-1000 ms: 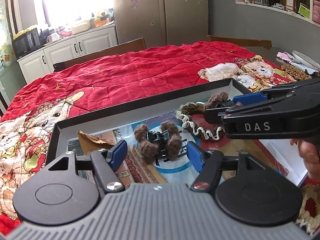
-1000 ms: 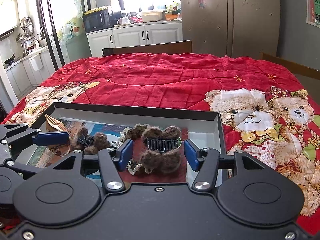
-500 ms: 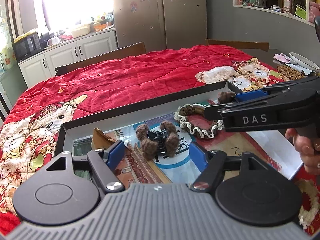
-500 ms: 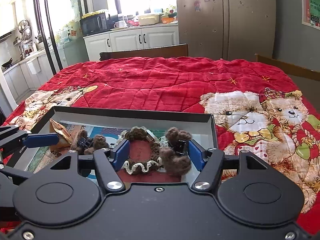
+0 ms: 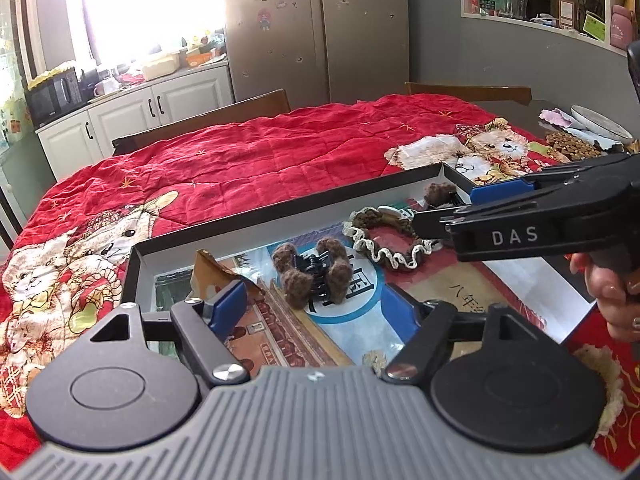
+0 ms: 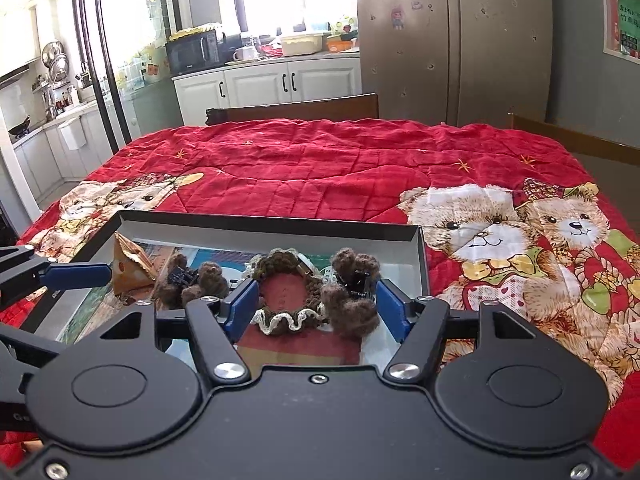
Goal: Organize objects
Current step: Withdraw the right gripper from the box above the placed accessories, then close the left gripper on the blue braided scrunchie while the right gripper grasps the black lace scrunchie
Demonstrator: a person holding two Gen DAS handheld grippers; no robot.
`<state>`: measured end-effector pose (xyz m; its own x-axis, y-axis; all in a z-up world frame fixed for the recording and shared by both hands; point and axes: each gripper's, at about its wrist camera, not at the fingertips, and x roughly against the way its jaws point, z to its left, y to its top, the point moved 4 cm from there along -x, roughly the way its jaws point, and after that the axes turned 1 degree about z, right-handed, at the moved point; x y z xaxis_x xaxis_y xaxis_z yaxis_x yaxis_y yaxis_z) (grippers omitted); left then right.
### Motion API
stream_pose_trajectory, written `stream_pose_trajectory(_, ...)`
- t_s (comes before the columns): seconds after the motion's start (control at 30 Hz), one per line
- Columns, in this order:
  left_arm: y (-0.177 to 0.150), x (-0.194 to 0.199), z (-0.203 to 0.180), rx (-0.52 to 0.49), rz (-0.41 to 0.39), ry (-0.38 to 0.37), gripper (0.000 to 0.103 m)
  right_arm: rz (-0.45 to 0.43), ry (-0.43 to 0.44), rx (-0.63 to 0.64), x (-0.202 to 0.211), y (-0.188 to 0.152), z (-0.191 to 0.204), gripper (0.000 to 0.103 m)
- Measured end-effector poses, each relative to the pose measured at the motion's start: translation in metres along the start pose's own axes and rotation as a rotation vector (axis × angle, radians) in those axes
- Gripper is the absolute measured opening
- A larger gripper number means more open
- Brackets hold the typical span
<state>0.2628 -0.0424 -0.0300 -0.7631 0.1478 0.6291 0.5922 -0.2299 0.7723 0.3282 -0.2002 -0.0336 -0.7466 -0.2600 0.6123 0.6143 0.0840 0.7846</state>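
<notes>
Both claws over the shallow box (image 6: 416, 236), nothing gripped

Left claw (image 5: 316, 310) is opening wide, a fuzzy brown hair clip (image 5: 314, 274) just ahead of it. Right claw (image 6: 312, 306) gapes, second fuzzy clip (image 6: 354, 292) by its right pad, lace-edged scrunchie (image 6: 286, 296) between the pads.

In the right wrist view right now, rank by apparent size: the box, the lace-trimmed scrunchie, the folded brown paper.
1. box, clearly largest.
2. lace-trimmed scrunchie.
3. folded brown paper, though it lies farther from the camera, so its true size against the scrunchie is unsure.
</notes>
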Motion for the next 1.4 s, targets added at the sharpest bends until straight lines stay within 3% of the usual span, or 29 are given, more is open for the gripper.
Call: stream_pose_trajectory(1.4,-0.030,0.092,-0.011,-0.033,-0.082,-0.090,0.084,-0.082,0.033,0.135,0.105,-0.041,0.026,0.064)
